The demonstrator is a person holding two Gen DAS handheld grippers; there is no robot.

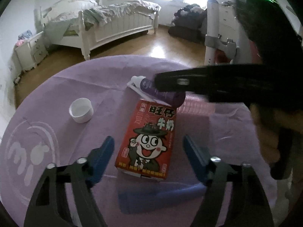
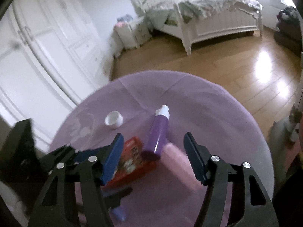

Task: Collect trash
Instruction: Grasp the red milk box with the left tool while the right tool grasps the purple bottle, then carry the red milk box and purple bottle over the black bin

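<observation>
Left gripper [image 1: 148, 158] is hanging spread astride the carton [image 1: 149, 141] on the desk [image 1: 56, 94], pads not touching; right gripper [image 2: 153, 157], also spread, is crowding the bottle [image 2: 158, 132] just beyond, so closing squarely on the carton's sides looks best.

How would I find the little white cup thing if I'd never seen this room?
Look at the round table with the purple cloth. Left of the red milk carton and purple bottle sits a small white cap, alone, open side up. It is the only all-white thing there.
</observation>
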